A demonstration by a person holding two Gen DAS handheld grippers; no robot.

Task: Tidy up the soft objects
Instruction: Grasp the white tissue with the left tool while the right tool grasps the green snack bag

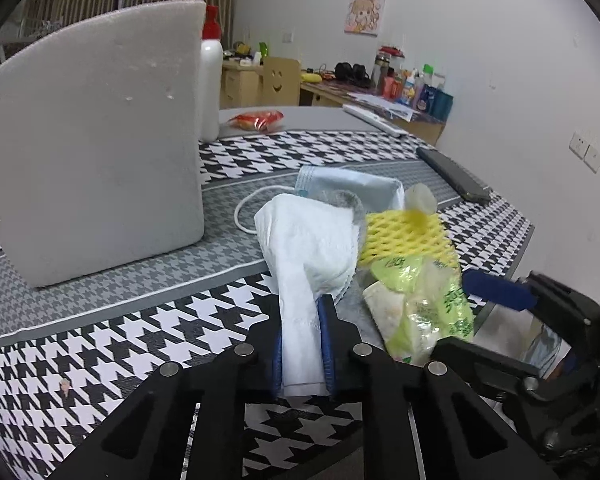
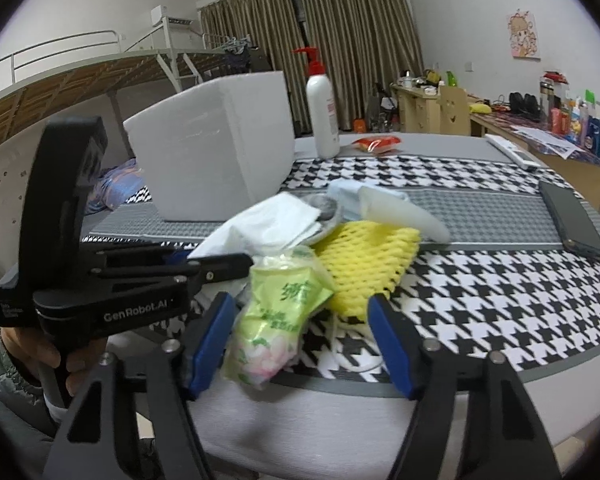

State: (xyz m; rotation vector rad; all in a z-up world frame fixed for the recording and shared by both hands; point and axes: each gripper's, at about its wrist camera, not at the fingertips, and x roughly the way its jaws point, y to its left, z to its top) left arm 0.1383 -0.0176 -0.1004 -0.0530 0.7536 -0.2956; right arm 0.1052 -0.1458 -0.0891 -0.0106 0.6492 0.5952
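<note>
The big white foam box (image 1: 92, 140) stands on the checked worktop (image 1: 100, 344). The left hand-held gripper (image 1: 303, 344) pinches the white tissue (image 1: 304, 248). The right hand-held gripper (image 2: 300, 344), half open, sits around the green packet (image 2: 276, 312), not squeezing. Its neighbour reads "GenRobot.AI".

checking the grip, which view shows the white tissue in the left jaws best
The left wrist view. There the white tissue runs straight down the middle into the left gripper, and its blue pads visibly pinch the tissue's near end. In the right wrist view the tissue shows only as a crumpled sheet behind the left gripper's black finger; the pinch itself is hidden.
</note>
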